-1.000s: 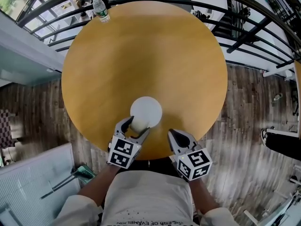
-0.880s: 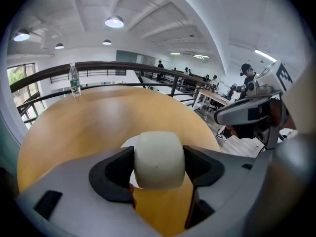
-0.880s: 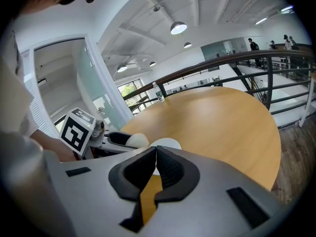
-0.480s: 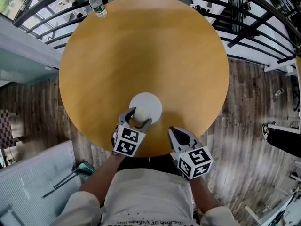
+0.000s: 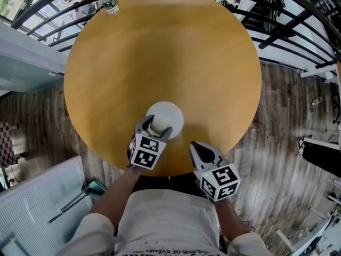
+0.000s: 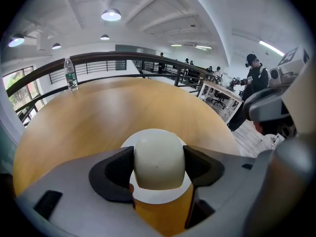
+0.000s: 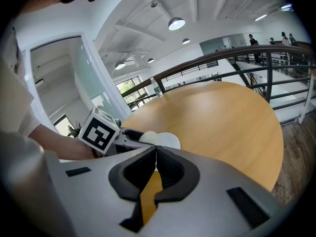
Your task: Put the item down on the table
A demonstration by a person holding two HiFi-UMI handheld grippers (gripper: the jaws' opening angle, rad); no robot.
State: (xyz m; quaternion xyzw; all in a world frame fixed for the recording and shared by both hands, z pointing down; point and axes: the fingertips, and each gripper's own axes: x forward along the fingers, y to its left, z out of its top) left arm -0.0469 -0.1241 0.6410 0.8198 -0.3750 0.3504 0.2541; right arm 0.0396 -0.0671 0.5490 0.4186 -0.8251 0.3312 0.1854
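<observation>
A round wooden table (image 5: 160, 52) fills the middle of a mezzanine with a plank floor (image 5: 277, 116). A dark railing (image 5: 53, 4) curves round the table's far side. A water bottle (image 5: 107, 1) stands upright at the far left edge, well apart from everything else.

Near the table's near edge, a little left of its middle, lies a white disc (image 5: 171, 112). The left gripper (image 5: 155, 127) reaches in over the near edge, and its jaws are closed about halfway on the item (image 6: 159, 157), a cream, dome-topped thing. One dark pad presses each side of it. In the left gripper view the dome sits upright, with the disc showing as a white ring round its base. Whether the item already rests on the disc, hangs just above it, or is joined to it cannot be told from these views.

The right gripper (image 5: 196, 147) is at the near edge, just right of the left one. Its jaws are pressed together with nothing between them, and only bare tabletop shows past their tips.

As a judgement, the task is far along but not finished. The item is over the table at its likely resting place and looks low. The left jaws have yet to part and draw back toward the near edge, leaving the item standing alone. The right gripper seems to have no part in this.
</observation>
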